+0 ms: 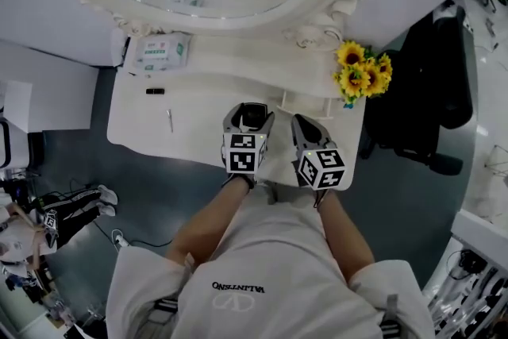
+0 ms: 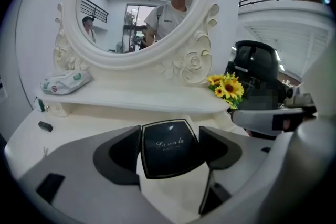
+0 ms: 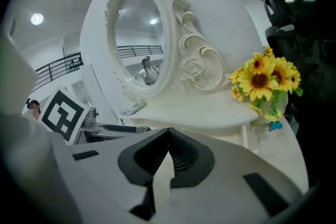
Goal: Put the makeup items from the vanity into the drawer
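The left gripper [image 2: 170,136] is clamped on a compact [image 2: 169,148], one pad against each side edge. The compact is a flat, glossy black case, square with rounded corners, with a thin gold line around its rim and pale script across the lid. It sits over the front part of the white vanity top [image 1: 198,119], well apart from the sunflowers [image 1: 363,69]. The right gripper [image 3: 168,136] has its jaws together on nothing.

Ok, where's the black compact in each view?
Head view: black compact near the centre, over the vanity.
Left gripper view: bottom centre, between the jaws.
Right gripper view: not in it.
Shared landmark: the sunflowers.
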A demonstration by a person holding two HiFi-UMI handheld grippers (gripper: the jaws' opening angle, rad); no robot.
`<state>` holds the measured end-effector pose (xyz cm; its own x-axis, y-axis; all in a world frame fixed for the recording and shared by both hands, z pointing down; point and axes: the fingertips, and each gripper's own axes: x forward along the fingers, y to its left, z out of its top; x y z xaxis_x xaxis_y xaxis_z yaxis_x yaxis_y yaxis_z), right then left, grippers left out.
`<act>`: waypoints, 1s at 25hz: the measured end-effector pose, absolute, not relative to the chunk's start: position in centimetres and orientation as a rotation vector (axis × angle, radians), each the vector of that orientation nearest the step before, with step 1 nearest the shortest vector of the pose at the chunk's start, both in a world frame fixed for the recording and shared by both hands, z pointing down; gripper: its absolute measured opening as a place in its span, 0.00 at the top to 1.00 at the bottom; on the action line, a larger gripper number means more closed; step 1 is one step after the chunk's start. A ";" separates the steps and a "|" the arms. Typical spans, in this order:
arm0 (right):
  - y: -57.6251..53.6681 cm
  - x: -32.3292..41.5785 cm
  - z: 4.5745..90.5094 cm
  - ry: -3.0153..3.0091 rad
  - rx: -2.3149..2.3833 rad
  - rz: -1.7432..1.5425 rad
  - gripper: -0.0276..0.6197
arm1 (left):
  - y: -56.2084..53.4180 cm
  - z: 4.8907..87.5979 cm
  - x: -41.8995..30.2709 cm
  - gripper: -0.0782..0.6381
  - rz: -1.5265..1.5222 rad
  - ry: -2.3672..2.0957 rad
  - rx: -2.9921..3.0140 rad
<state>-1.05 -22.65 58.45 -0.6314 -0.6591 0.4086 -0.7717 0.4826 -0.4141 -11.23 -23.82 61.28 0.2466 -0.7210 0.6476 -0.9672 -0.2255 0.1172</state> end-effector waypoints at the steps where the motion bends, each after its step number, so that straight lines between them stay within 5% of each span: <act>1: -22.8 -0.3 58.2 -2.529 1.264 0.863 0.94 | -24.1 60.9 -10.3 0.41 0.642 -1.519 2.043; 12: -23.6 7.5 57.4 -2.472 1.466 0.873 0.94 | -25.7 60.3 -0.7 0.41 0.687 -1.353 2.176; 25: -24.2 9.0 57.7 -2.459 1.472 0.878 0.94 | -27.2 61.7 0.9 0.41 0.740 -1.334 2.161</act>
<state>8.95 -24.16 57.74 -0.5100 -0.7594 0.4041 -0.8436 0.3495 -0.4077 0.94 -27.23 61.74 0.3748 -0.6412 0.6697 -0.9077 -0.4010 0.1241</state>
